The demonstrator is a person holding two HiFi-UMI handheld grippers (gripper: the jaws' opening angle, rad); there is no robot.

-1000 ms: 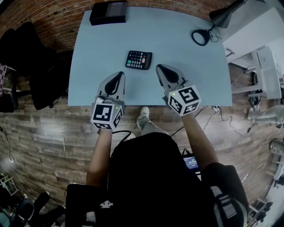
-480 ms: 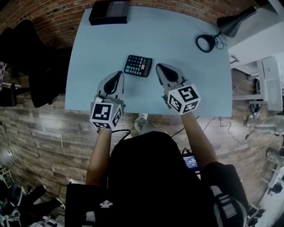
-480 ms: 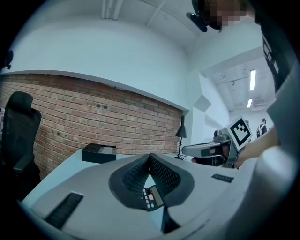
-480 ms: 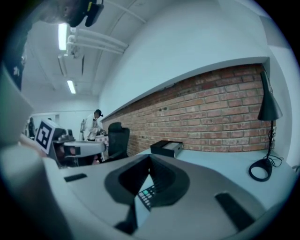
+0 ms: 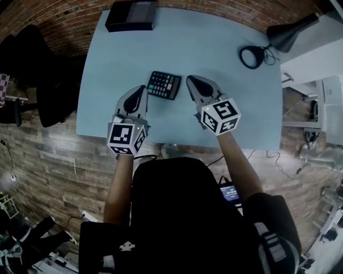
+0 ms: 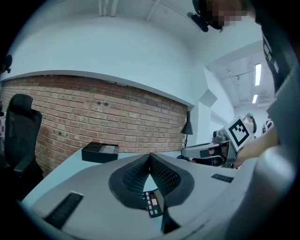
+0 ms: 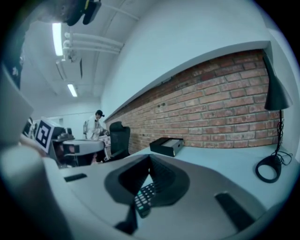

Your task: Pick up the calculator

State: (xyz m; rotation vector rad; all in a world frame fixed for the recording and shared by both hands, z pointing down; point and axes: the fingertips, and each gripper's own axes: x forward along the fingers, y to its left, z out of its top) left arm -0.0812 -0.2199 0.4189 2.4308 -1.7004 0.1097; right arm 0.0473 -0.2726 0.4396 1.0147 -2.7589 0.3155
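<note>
The black calculator point(image 5: 164, 84) lies flat on the light blue table point(image 5: 214, 59), between my two grippers. My left gripper point(image 5: 142, 88) is shut and empty, its tip just left of the calculator's near left corner. My right gripper point(image 5: 189, 79) is also shut and empty, just right of the calculator. In the left gripper view the jaws point(image 6: 150, 154) meet at the tip, and part of the calculator point(image 6: 152, 204) shows below them. The right gripper view shows its tips point(image 7: 150, 156) together, with the calculator point(image 7: 144, 197) under them.
A black box point(image 5: 132, 15) sits at the table's far left edge by the brick wall. A black desk lamp has its round base point(image 5: 252, 55) at the far right. A black office chair point(image 5: 48, 80) stands left of the table.
Both grippers have moved forward over the table towards the calculator and now stand on either side of it. Their jaws have stayed shut.
</note>
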